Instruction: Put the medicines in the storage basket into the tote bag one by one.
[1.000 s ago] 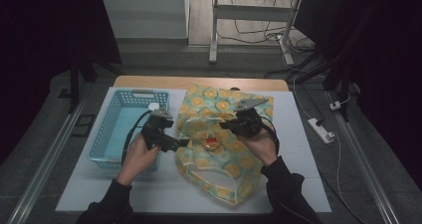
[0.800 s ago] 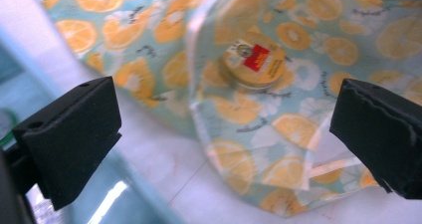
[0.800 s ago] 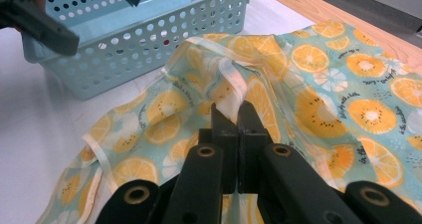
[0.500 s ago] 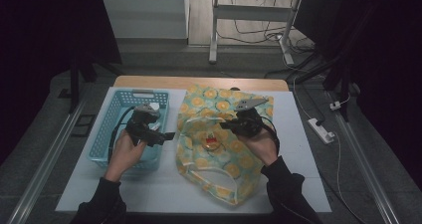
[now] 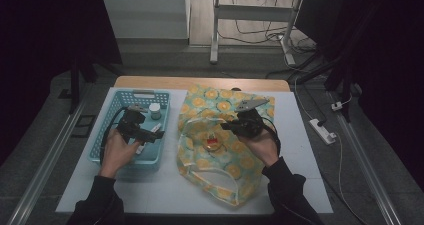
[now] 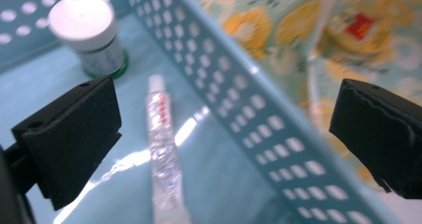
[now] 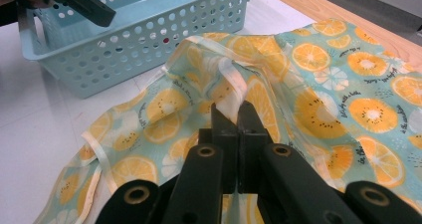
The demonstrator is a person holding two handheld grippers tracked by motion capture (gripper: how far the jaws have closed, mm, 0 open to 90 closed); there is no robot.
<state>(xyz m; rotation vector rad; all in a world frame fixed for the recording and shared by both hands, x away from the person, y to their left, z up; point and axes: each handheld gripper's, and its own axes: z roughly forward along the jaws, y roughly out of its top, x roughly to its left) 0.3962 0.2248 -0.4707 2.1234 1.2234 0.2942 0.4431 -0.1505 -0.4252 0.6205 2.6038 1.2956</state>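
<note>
A fabric bag [image 5: 235, 170] printed with orange slices lies in the middle of the white table, its mouth held up. My right gripper [image 5: 231, 125] is shut on the bag's pale rim [image 7: 233, 87], pinching the cloth between its jaws. A small red and yellow item [image 5: 214, 144] rests inside the bag. My left gripper [image 5: 150, 133] hovers open over the blue basket [image 5: 112, 150]. Below its wide jaws lies a clear tube [image 6: 161, 144] on the basket floor. A white-capped bottle [image 6: 88, 34] stands farther in.
The basket's perforated wall [image 6: 239, 109] runs between the tube and the bag [image 6: 259, 25]. The table's wooden far edge [image 5: 200, 82] lies beyond the bag. A power strip [image 5: 321, 131] sits off the table's right side. White table surface [image 5: 165, 190] lies in front.
My left gripper has moved left, from the bag's edge to over the basket, and sunk a little. The right gripper has stayed put on the bag's rim.
</note>
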